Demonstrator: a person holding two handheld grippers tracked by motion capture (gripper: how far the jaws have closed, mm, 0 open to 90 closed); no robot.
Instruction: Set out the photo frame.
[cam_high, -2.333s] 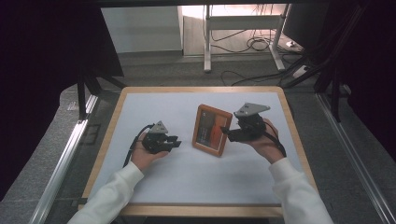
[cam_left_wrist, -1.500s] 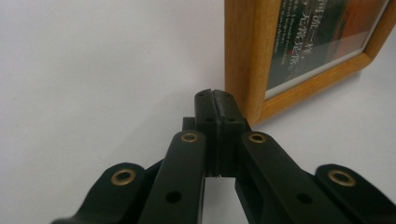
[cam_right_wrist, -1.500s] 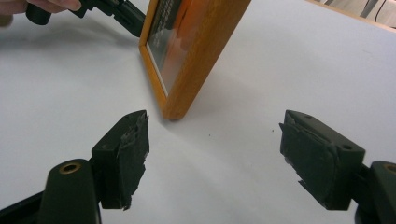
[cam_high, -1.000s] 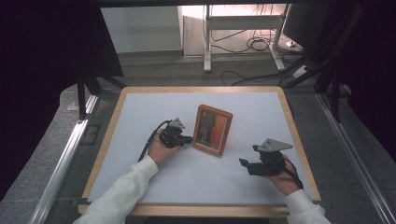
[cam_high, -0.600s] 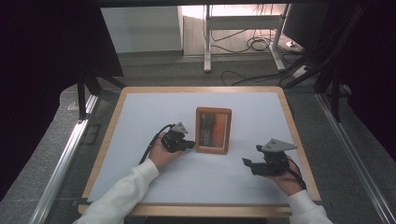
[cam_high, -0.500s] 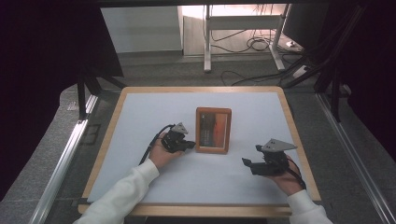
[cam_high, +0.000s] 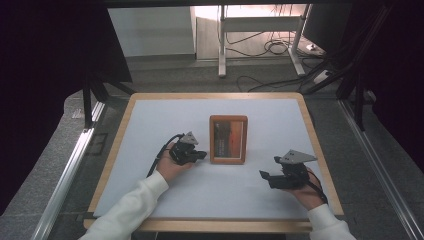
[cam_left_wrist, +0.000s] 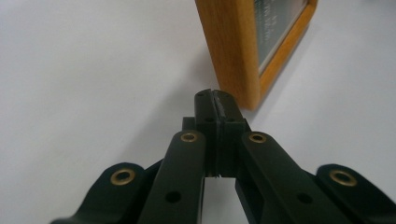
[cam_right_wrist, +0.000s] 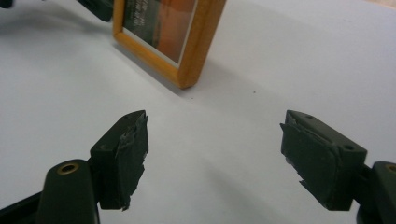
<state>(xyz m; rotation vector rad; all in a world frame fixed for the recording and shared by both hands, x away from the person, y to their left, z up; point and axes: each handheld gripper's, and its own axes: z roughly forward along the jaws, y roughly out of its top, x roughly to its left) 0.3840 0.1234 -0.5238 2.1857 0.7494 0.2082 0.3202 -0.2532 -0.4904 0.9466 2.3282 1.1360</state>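
Nearest the person's edge of the table (cam_high: 260, 107), the right gripper (cam_high: 266, 176) sits low on the white surface with its jaws spread wide and nothing between them. It's well apart from the picture frame (cam_high: 228, 139), which lies flat near the middle of the table, squared up with the edges.

A bit farther in, the left gripper (cam_high: 202, 155) has its jaws pinched fully together, holding nothing, with the tips right at the frame's left side — touching or just shy of it; I can't tell which. In the left gripper view the closed tips (cam_left_wrist: 215, 103) sit by the frame's near corner (cam_left_wrist: 243, 56).

My guess on what could go wrong: it looks like nudging, and a push at one corner turns the frame instead of sliding it, so it could end up skewed. The closed tips could also ride up over the wooden edge and skid across the glass. And the right gripper is too far off to steady anything — no backstop if the frame scoots right.
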